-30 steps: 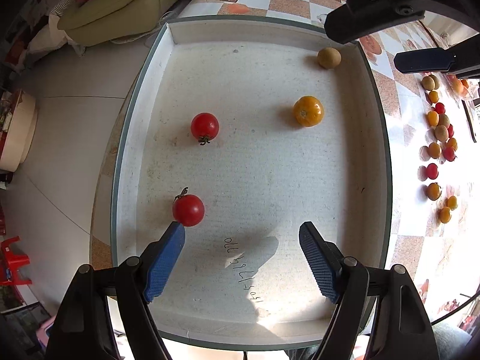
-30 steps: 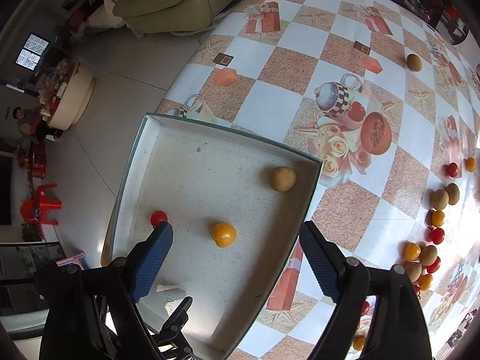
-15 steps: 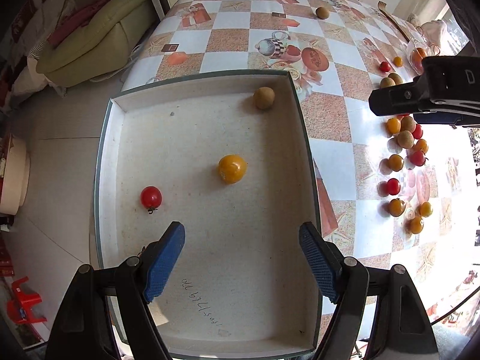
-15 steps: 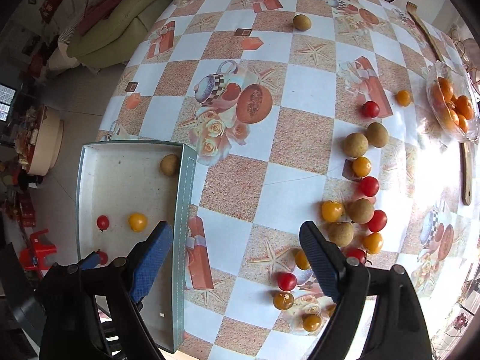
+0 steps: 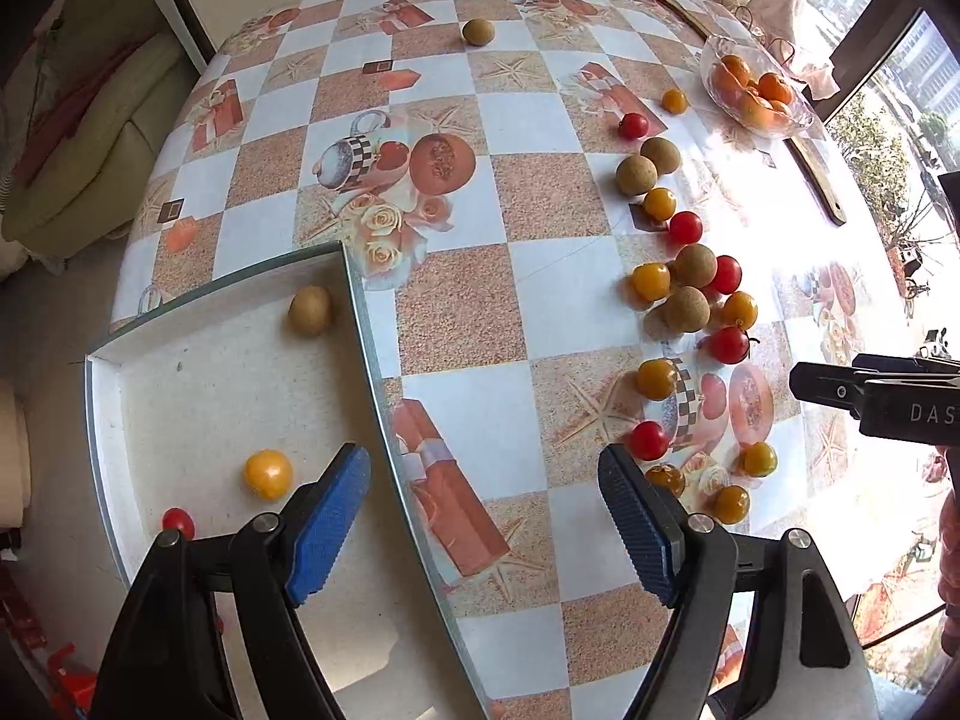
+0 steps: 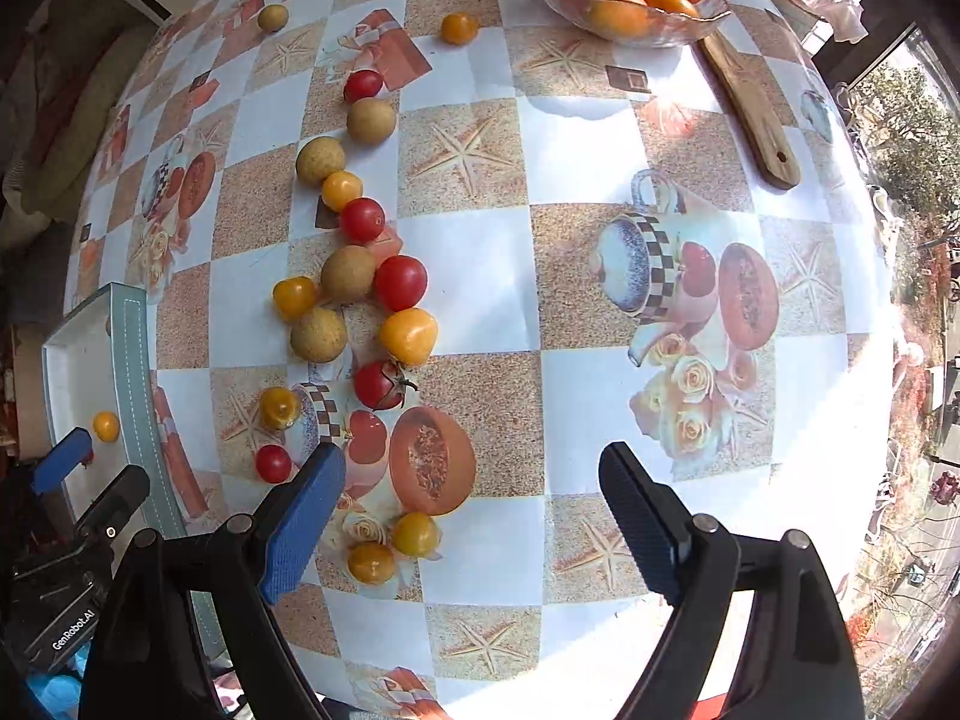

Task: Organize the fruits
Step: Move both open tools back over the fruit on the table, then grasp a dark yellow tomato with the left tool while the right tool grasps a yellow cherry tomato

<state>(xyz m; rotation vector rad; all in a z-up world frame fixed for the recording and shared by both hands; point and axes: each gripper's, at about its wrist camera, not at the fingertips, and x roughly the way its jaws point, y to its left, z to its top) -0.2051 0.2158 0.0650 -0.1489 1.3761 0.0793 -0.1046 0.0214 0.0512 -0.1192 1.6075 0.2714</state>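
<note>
Table (image 5: 540, 204), checked cloth, is filling most of both views. White tray (image 5: 96, 396) is sitting at lower left of the left wrist view, overhanging the table edge; it is holding a brown fruit (image 5: 309, 311) near its upper corner, a yellow tomato (image 5: 267, 473) and a red tomato (image 5: 177, 521) lower down. Glass bowl (image 6: 624, 30) of oranges is standing at top centre of the right wrist view, with a wooden board (image 6: 750, 114) just beside it.

Loose fruit is lying in a ragged band down the centre-left of the right wrist view: brown round fruits, e.g. (image 6: 318, 335); red tomatoes, e.g. (image 6: 401, 282); yellow ones, e.g. (image 6: 408, 335). Several are touching.

Left gripper (image 5: 483, 516) is hanging with jaws spread wide and nothing between them, straddling the tray rim. Right gripper (image 6: 471, 525) is likewise spread and empty, above the lower end of the band.

Handling judgement: all pieces look light, round, prone to rolling. Tomato skins appear smooth, soft and easily split, so a gentle squeeze across the widest girth, avoiding stalks such as on the stemmed tomato (image 6: 378, 384). Brown fruits look firmer and matte, likely less slippery. Neighbours may scatter when one of a touching cluster is being lifted; outliers such as the small red tomato (image 6: 273, 463) seem easier.
</note>
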